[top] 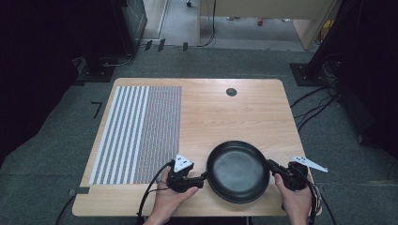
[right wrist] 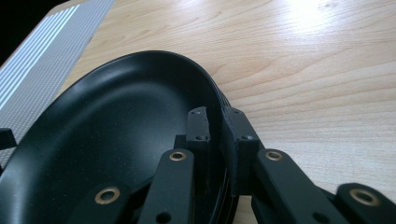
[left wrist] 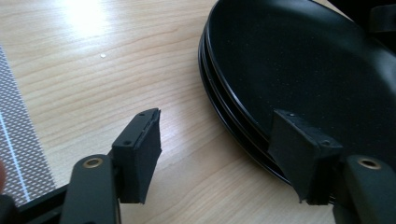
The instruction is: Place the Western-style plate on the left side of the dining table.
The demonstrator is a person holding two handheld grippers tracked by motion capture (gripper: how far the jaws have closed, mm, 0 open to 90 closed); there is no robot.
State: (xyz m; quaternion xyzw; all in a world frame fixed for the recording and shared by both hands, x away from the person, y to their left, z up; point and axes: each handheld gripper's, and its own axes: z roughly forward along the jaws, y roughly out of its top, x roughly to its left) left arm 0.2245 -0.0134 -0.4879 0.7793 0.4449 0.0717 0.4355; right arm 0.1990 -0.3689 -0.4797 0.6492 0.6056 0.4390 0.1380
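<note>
A person stands at a pale wooden worktop [top: 225, 112], forearms coming in from the near edge, a gripper in each hand. At the far left of the worktop lies a striped and dotted grey mat [top: 138, 133], flat and reaching almost to the near edge. Just right of it, the left hand [top: 170, 197] holds the left gripper [top: 205, 176], whose fingers [left wrist: 140, 154] are spread wide apart and released; seen from the left gripper view, one finger hangs over bare wood and the other sits over the left rim of the pan, so the rim lies between them without being pinched. The black pan [top: 238, 171] rests on the near middle of the worktop, round and shallow, its inside dark and glossy. On its right side the right gripper [top: 271, 165], held by the right hand [top: 295, 199], has its fingers [right wrist: 198, 123] clenched on the rim [right wrist: 217, 100], one finger inside the pan and one outside. Cables trail from both grippers toward the near edge. A small dark round disc [top: 231, 92] sits in the wood near the far edge, well apart from the pan.
</note>
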